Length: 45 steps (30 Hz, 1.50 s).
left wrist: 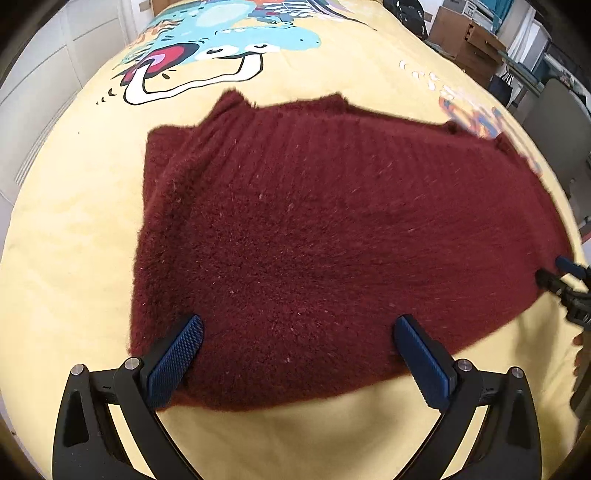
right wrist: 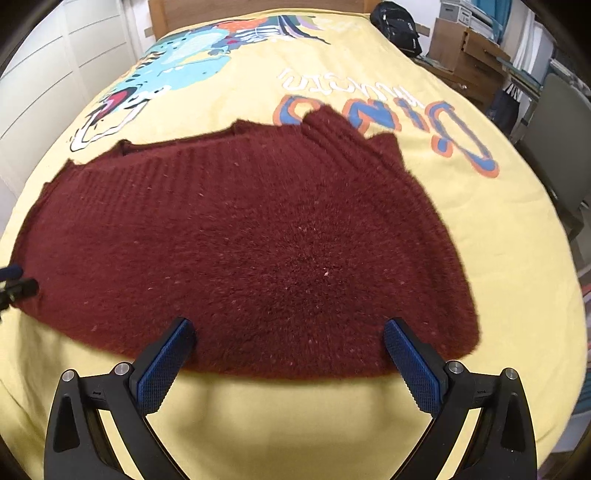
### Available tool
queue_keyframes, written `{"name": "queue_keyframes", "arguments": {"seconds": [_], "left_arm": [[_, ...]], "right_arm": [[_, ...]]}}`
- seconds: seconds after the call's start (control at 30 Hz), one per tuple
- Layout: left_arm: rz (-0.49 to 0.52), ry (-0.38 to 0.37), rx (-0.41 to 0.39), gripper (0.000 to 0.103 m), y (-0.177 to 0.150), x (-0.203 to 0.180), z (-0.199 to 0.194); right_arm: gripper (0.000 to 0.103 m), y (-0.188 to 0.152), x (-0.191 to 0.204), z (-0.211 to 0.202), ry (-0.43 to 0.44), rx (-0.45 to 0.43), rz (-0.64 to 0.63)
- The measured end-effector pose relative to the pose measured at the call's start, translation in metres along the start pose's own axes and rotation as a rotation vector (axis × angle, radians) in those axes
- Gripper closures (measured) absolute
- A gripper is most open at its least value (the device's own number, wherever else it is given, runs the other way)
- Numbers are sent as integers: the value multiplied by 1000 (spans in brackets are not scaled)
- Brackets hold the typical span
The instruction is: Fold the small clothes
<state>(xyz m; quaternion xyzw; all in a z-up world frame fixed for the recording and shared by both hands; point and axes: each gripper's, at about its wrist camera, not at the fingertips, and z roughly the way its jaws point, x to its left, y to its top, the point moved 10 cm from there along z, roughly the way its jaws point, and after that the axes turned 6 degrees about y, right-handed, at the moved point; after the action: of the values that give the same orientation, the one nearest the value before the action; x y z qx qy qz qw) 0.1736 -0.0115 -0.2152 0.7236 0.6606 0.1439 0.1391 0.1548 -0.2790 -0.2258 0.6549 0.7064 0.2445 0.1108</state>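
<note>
Your left gripper [left wrist: 297, 354] and right gripper [right wrist: 288, 354] both have their fingers spread wide and hold nothing. The dark red sweater [left wrist: 314, 240] lies flat on the yellow bedspread [left wrist: 74, 221], and its near edge sits right between each gripper's blue pads [right wrist: 166, 365]. I think the next step is grabbing that edge. Slide one pad under it, pinch both layers, then lift both sides together so the fold stays straight.

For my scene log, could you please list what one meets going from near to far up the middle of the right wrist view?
Right gripper, open → dark red sweater lying flat → yellow bedspread with cartoon print → wooden headboard.
</note>
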Motion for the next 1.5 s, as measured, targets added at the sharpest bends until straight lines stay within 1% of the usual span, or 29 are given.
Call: {"name": "queue_keyframes", "arguments": {"seconds": [0.07, 0.13, 0.23, 0.3, 0.37, 0.43, 0.5, 0.6, 0.67, 0.8, 0.87, 0.93, 1.0, 1.07, 1.1, 1.13, 1.17, 1.2, 1.23, 1.27, 1.3, 1.37, 1.43, 1.5], "left_arm": [[-17, -24, -25, 1, 9, 3, -15], [-48, -37, -54, 1, 19, 14, -30], [-115, -64, -50, 1, 28, 36, -38], [-159, -48, -32, 1, 29, 57, -35], [-197, -31, -30, 1, 27, 76, -30], [-225, -37, -9, 1, 23, 91, -19], [-258, -63, 27, 1, 17, 101, -5], [-298, -115, 84, 1, 9, 106, 15], [-300, -152, 136, 1, 0, 102, 33], [-323, -184, 97, 1, 1, 101, 37], [-293, -189, 101, 1, 0, 96, 35], [-233, -208, 117, 1, 0, 85, 36], [-195, -214, 125, 1, 1, 77, 37], [-176, -220, 133, 2, 2, 71, 37], [-170, -224, 135, 10, 1, 69, 37], [-166, -232, 137, 15, 1, 67, 37], [-163, -251, 137, 34, 0, 65, 36], [-168, -274, 144, 49, 0, 62, 33], [-175, -292, 152, 54, 0, 61, 31], [-178, -301, 156, 64, 0, 58, 29], [-183, -310, 155, 69, 2, 56, 26], [-196, -296, 137, 71, 7, 58, 18], [-191, -271, 113, 72, 13, 56, 7], [-176, -264, 100, 72, 21, 47, -7]], "right_arm": [[0, 1, 2, -12, 6, -9, -2], [1, 1, 3, -23, 8, -13, -6], [0, -1, 4, -34, 10, -17, -7], [1, -4, 3, -38, 23, -17, 4], [0, -8, 1, -40, 19, -12, 14], [0, -12, -1, -39, 16, -4, 23], [0, -18, -5, -38, 5, 10, 25], [0, -26, -11, -37, -21, 28, 23], [0, -30, -16, -38, -26, 35, 27], [0, -36, -25, -42, -40, 44, 29], [0, -39, -30, -43, -42, 49, 35], [1, -42, -34, -44, -47, 52, 39], [0, -45, -37, -44, -47, 55, 47], [0, -48, -40, -44, -46, 58, 56], [0, -50, -41, -44, -46, 60, 60], [0, -52, -43, -43, -47, 61, 63], [0, -53, -45, -43, -46, 62, 67], [0, -54, -46, -43, -46, 62, 71], [0, -55, -49, -43, -46, 63, 76], [0, -55, -50, -43, -45, 62, 79], [0, -56, -52, -44, -45, 61, 82], [0, -55, -57, -46, -45, 54, 90], [0, -51, -64, -50, -43, 41, 99], [0, -47, -70, -55, -42, 28, 111]]}}
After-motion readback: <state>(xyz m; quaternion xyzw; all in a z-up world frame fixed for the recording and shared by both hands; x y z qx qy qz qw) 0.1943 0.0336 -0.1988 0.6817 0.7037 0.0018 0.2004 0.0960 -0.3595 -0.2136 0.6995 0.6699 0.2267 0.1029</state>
